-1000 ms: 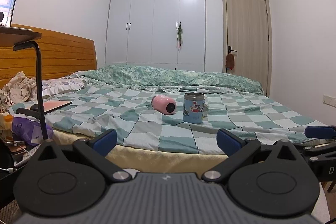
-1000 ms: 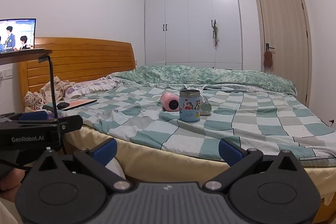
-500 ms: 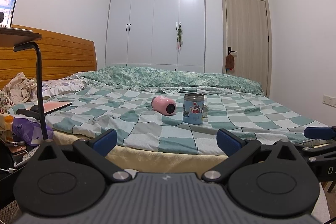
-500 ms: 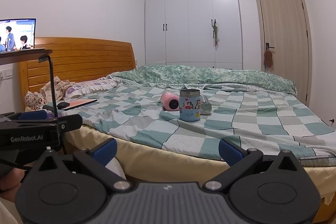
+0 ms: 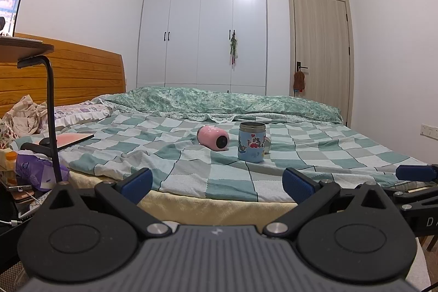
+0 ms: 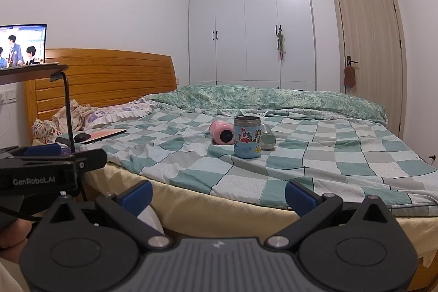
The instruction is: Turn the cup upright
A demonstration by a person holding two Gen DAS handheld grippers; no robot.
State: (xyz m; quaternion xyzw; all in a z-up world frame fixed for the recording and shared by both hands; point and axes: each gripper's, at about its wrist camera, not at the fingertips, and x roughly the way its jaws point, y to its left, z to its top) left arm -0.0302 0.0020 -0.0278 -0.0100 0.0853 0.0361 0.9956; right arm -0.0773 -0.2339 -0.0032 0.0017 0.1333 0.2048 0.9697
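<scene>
A pink cup (image 5: 213, 137) lies on its side on the checkered bedspread, its dark end towards me; it also shows in the right wrist view (image 6: 221, 136). A blue cartoon-print cup (image 5: 251, 142) stands upright just to its right, also in the right wrist view (image 6: 247, 137). A glass object (image 6: 267, 138) lies behind the blue cup. My left gripper (image 5: 216, 182) is open and empty, well short of the bed's near edge. My right gripper (image 6: 217, 194) is open and empty, also short of the bed.
The bed (image 5: 219, 207) fills the middle. A black-stemmed side table (image 5: 52, 111) with a screen stands at the left. A tablet and mouse (image 6: 101, 134) lie near the pillows. White wardrobe (image 5: 202, 26) and door (image 5: 320, 45) stand behind.
The left gripper has tilted or dropped slightly, so the scene sits a little higher in its view. The cups have not moved.
</scene>
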